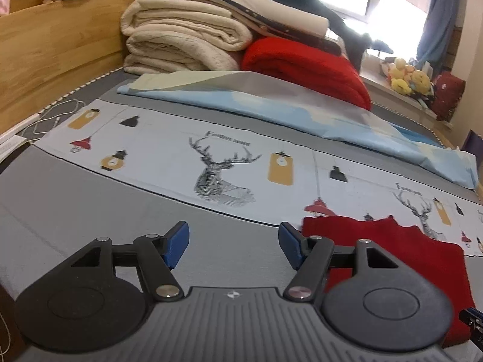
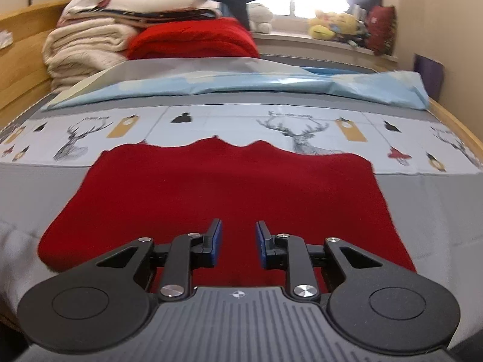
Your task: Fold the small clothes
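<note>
A small red garment (image 2: 226,181) lies flat on the grey bed cover, its wavy far edge over a deer-print cloth (image 2: 302,120). My right gripper (image 2: 239,229) hovers over the garment's near part. Its blue pads (image 2: 216,238) stand a narrow gap apart, and only the flat red cloth beneath shows between them. In the left wrist view the same red garment (image 1: 392,241) is at the lower right. My left gripper (image 1: 234,235) stands open wide over the bare grey cover (image 1: 90,199), just left of the garment's edge, with nothing between its fingers.
A stack of cream blankets (image 1: 181,39) and a red blanket (image 1: 308,63) sit at the far end. A light blue sheet (image 1: 271,102) lies across the bed. A wooden bed side (image 1: 54,45) and white cables (image 1: 57,114) are on the left. Plush toys (image 2: 332,24) line the window sill.
</note>
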Demonstrator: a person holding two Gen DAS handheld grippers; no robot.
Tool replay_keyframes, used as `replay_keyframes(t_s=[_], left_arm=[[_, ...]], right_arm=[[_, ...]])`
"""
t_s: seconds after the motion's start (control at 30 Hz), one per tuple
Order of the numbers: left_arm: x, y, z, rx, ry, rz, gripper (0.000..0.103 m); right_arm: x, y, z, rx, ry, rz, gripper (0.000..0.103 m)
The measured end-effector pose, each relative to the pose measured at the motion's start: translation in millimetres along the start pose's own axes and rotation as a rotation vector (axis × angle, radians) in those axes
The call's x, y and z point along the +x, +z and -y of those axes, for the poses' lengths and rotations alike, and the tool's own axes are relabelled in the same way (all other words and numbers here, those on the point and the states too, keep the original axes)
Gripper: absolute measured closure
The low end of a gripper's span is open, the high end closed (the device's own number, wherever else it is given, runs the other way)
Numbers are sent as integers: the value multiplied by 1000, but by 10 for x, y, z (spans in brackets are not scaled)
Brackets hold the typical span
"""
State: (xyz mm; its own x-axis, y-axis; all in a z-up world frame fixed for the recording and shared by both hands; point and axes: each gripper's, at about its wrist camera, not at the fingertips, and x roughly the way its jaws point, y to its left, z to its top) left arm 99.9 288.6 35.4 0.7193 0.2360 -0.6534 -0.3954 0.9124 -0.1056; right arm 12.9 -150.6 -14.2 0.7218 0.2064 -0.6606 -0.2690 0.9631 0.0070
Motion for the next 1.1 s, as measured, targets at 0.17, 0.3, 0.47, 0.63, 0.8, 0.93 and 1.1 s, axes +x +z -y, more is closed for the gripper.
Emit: replay_keyframes(t_s=[0.17,0.3,0.47,0.63,0.8,0.93,1.1], left_arm=[[11,48,-241,-64,17,-4,32],[-8,70,-349,-98,16,-12,32],[-24,92,-410,-101,17,-8,32],[-1,114,-483,-115,22,-10,31],[23,140,-561,-137,23,-15,31],[44,162,-566,-134,20,-16,31],[63,176,-558,-131,24,-18,31]], right_arm=[[54,98,-455,-38,85,-5,78],[136,114,-1009,-111,184,-3,77],[266,31,-1658,-237,273,-5,62],[442,-137,-2087,-364,336,-58,54],[638,-346,-2416,-536,325,-110,46],[804,-481,-2579,-642,285,-160,39],[854,-489,-2583,-664,279,-130,53]])
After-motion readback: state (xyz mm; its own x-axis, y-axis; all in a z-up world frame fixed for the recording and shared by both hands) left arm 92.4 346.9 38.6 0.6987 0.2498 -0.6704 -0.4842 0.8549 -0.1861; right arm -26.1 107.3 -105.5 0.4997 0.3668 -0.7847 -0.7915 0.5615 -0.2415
